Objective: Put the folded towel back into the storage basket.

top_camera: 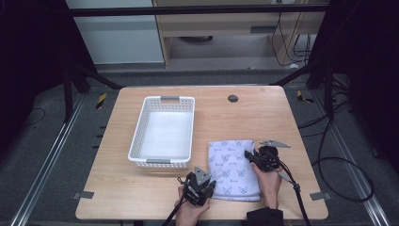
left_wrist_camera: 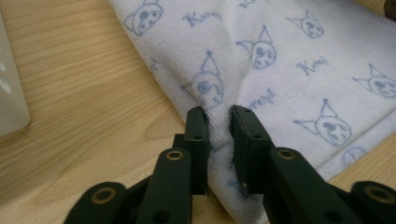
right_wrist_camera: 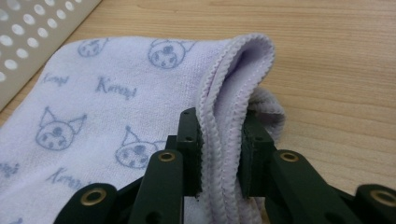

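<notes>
A white towel (top_camera: 230, 169) printed with blue cartoon faces lies folded on the wooden table (top_camera: 235, 117), right of centre near the front. My left gripper (top_camera: 211, 184) sits at the towel's near left corner. In the left gripper view its jaws pinch a puckered ridge of the towel (left_wrist_camera: 289, 56) close to the edge, so the left gripper (left_wrist_camera: 217, 114) is shut on cloth. My right gripper (top_camera: 248, 155) is at the far right edge. In the right gripper view the right gripper (right_wrist_camera: 219, 116) clamps several stitched layers of the towel (right_wrist_camera: 107, 93), lifted slightly off the wood.
A white perforated basket (top_camera: 138, 132) stands empty left of the towel, its wall close to it (right_wrist_camera: 28, 37). A small dark round disc (top_camera: 233, 98) sits near the table's far edge. Bare wood lies right of the towel and along the front left.
</notes>
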The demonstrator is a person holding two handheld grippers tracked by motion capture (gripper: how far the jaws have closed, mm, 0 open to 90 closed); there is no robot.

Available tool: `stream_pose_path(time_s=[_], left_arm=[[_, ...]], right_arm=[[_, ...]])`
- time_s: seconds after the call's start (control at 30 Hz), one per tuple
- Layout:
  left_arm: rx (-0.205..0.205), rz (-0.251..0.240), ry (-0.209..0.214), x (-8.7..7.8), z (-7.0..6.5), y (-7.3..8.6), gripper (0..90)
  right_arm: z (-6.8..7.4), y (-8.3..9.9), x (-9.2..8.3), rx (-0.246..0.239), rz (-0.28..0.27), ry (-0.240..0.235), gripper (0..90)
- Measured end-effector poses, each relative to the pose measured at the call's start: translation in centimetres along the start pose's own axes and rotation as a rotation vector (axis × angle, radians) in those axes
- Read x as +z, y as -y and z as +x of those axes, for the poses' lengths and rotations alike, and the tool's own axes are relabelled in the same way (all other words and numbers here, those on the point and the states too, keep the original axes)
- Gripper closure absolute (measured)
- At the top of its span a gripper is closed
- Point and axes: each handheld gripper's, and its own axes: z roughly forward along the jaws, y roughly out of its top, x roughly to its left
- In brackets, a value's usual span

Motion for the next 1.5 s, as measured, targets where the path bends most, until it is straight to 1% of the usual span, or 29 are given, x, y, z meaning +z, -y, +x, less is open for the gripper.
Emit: stream_pose_path(time_s=[0.07,0.1,0.13,0.17,0.2,0.23,0.27,0.3,0.37,0.4,0.47,0.67,0.77,0.8,0.83,0.87,0.93,1.13,1.17,1.2,1.37,1.5], left_arm=[[-0.008,-0.016,0.007,-0.1,0.1,0.0,80.2],[-0.014,-0.024,0.011,-0.2,0.3,0.0,80.8],[-0.014,-0.024,0.011,-0.2,0.3,0.0,81.2],[-0.020,-0.047,0.016,-0.6,0.4,0.0,81.4],[-0.018,-0.057,0.015,-0.9,0.4,0.0,81.5],[-0.010,-0.062,0.004,-1.2,0.5,-0.1,81.6],[-0.010,-0.062,0.004,-1.2,0.5,-0.1,81.6],[-0.002,-0.072,-0.003,-1.7,0.5,-0.3,81.6],[0.007,-0.085,-0.008,-2.1,0.4,-0.4,81.6],[0.007,-0.085,-0.008,-2.1,0.4,-0.4,81.6],[0.013,-0.098,-0.014,-2.6,0.5,-0.5,81.6],[0.021,-0.138,-0.010,-4.1,0.6,-1.2,81.6],[0.022,-0.149,-0.009,-4.5,0.6,-1.4,81.6],[0.027,-0.162,-0.010,-5.0,0.6,-1.7,81.6],[0.027,-0.162,-0.010,-5.0,0.6,-1.7,81.6],[0.037,-0.170,-0.015,-5.4,0.6,-1.9,81.6],[0.037,-0.181,-0.015,-5.8,0.6,-2.1,81.6],[0.052,-0.194,-0.022,-6.6,0.7,-2.7,81.6],[0.052,-0.194,-0.022,-6.6,0.7,-2.7,81.6],[0.051,-0.204,-0.025,-6.8,0.7,-2.9,81.6],[0.059,-0.209,-0.028,-7.3,0.9,-3.2,81.6],[0.062,-0.216,-0.031,-7.6,0.9,-3.5,81.6]], right_arm=[[-0.1,-0.1,-0.2,0.009,-0.011,-0.015,74.7],[-0.1,-0.1,-0.4,0.001,-0.024,-0.019,74.8],[-0.1,-0.1,-0.4,0.001,-0.024,-0.019,74.8],[0.2,-0.1,-0.8,-0.015,-0.053,-0.015,74.9],[0.4,-0.1,-1.1,-0.021,-0.066,-0.016,74.9],[0.5,-0.2,-1.3,-0.030,-0.082,-0.021,74.9],[0.6,-0.3,-1.6,-0.030,-0.090,-0.030,74.9],[0.8,-0.4,-1.9,-0.032,-0.100,-0.033,74.8],[1.2,-0.5,-2.4,-0.042,-0.119,-0.034,74.8],[1.2,-0.5,-2.4,-0.042,-0.119,-0.034,74.8],[1.6,-0.7,-3.0,-0.045,-0.149,-0.042,74.8],[2.9,-1.4,-4.8,-0.074,-0.212,-0.037,74.7],[3.3,-1.7,-5.4,-0.079,-0.236,-0.034,74.6],[3.5,-1.8,-5.7,-0.073,-0.246,-0.036,74.6],[3.5,-1.8,-5.7,-0.073,-0.246,-0.036,74.6],[3.7,-2.0,-6.0,-0.078,-0.260,-0.035,74.6],[3.9,-2.1,-6.2,-0.083,-0.271,-0.034,74.6],[4.5,-2.6,-6.8,-0.082,-0.298,-0.039,74.6],[4.5,-2.6,-6.8,-0.082,-0.298,-0.039,74.6],[4.7,-2.8,-7.0,-0.084,-0.308,-0.038,74.5],[4.9,-3.1,-7.4,-0.089,-0.324,-0.039,74.4],[5.1,-3.3,-7.7,-0.082,-0.335,-0.044,74.2]])
